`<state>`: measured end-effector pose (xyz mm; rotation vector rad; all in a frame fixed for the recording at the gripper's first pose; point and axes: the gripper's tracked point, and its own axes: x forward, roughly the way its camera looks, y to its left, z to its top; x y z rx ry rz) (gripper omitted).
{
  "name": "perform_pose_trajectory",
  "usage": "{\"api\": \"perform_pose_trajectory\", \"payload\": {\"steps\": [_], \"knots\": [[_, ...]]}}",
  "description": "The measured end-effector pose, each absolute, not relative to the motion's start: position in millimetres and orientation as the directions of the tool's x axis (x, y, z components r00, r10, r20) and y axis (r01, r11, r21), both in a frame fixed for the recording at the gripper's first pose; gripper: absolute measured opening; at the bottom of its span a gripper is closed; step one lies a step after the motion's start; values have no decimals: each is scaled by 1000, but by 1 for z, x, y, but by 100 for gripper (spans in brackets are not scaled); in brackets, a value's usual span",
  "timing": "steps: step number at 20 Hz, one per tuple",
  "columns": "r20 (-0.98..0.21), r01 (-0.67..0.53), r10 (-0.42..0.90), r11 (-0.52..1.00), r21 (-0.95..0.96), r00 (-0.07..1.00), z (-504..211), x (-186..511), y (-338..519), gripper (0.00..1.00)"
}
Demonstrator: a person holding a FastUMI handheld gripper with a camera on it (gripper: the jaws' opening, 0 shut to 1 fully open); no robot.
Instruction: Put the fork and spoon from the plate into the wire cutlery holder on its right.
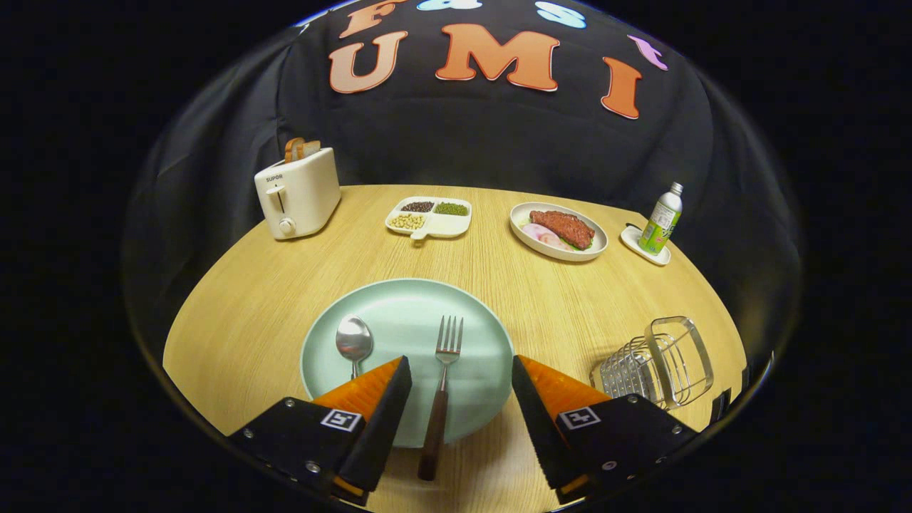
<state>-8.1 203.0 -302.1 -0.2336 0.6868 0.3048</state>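
Nothing of the task looks done yet. One pale green plate (406,299) lies on the wooden surface (235,320), carrying one spoon (353,338) on its left half and one fork (443,377) near its middle, the fork's dark handle reaching past the plate's near rim. One wire cutlery holder (659,367) stands to the plate's right, apparently empty. The gripper (462,399) hovers over the plate's near edge, fingers spread wide and holding nothing, the fork between them. Beyond the plate: one toaster (298,192), one divided dish (429,216), one plate of food (558,231), one bottle (661,217).
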Motion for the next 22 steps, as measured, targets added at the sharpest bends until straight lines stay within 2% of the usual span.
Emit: {"api": "perform_pose_trajectory", "payload": {"steps": [3, 6, 14, 18, 22], "knots": [[-675, -370, 196, 921, -123, 712, -313, -11, 206, 70], [-710, -394, 194, 911, -127, 677, -326, -19, 210, 51], [-754, -383, 156, 914, -135, 638, -346, -33, 207, 18], [-750, -367, 137, 918, -149, 647, -346, -29, 202, 7], [-735, -368, 157, 920, -133, 659, -325, -24, 203, 5]]}}
